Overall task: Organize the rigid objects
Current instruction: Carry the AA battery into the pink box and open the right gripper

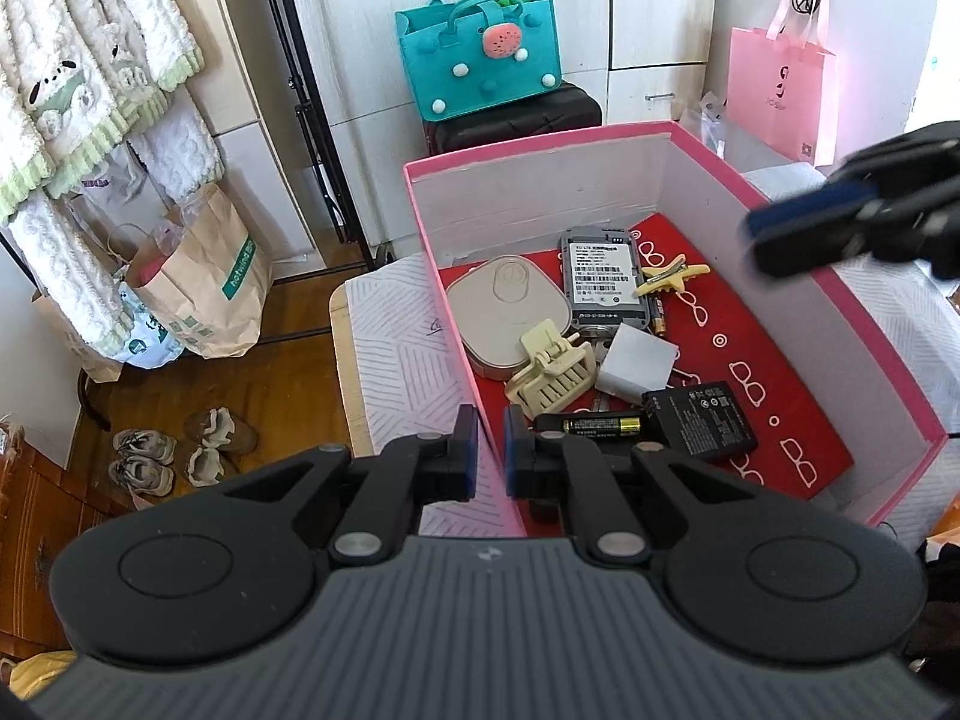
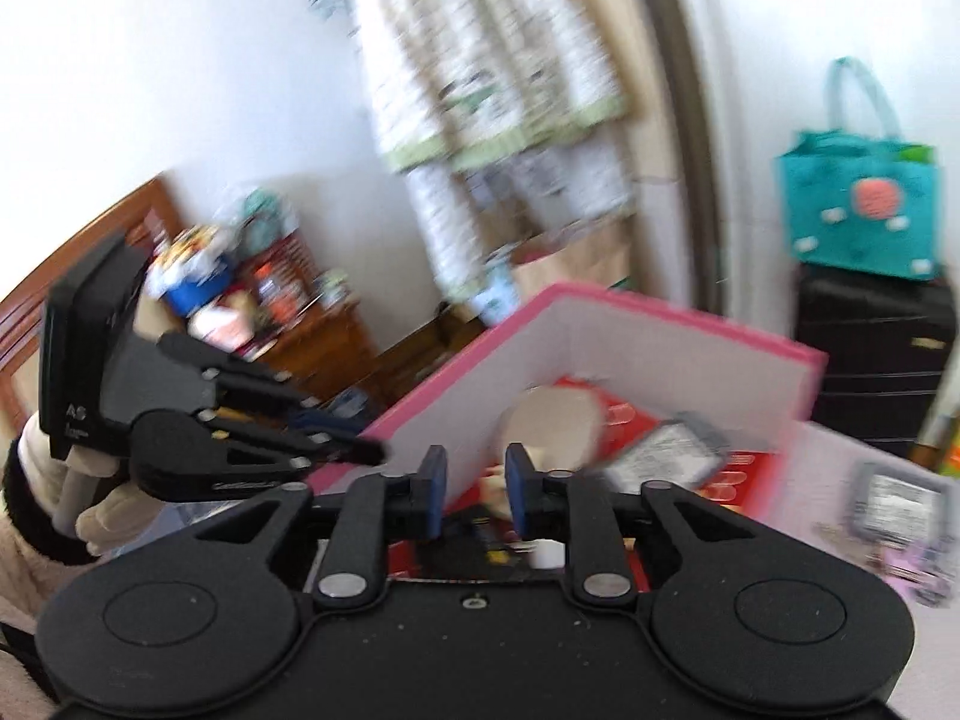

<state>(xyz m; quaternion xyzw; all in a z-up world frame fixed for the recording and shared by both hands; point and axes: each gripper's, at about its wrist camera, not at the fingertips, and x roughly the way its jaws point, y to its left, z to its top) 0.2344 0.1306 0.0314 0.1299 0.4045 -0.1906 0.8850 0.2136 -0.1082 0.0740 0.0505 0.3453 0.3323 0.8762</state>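
Observation:
An open pink box [image 1: 600, 192] with a red patterned floor stands on a white cloth. Inside lie a beige rounded case [image 1: 510, 312], a grey labelled device [image 1: 603, 282], a yellow hair clip [image 1: 672, 276], a cream claw clip [image 1: 552, 372], a white adapter [image 1: 636, 363], a black battery pack [image 1: 702, 420] and an AA battery [image 1: 600, 423]. My left gripper [image 1: 491, 450] is shut on the box's near left wall. My right gripper [image 2: 477, 498] hovers over the box's right side, open with nothing held; it is blurred in the left wrist view [image 1: 774, 234]. The left gripper [image 2: 366, 450] shows in the right wrist view, held by a gloved hand.
A second grey device [image 2: 894, 504] lies on the cloth right of the box. Behind it a teal bag [image 1: 480, 60] sits on a black suitcase [image 1: 516, 120], with a pink bag [image 1: 780, 90] to the right. Paper bags [image 1: 204, 276], shoes [image 1: 180, 450] and hanging towels [image 1: 78, 90] are left.

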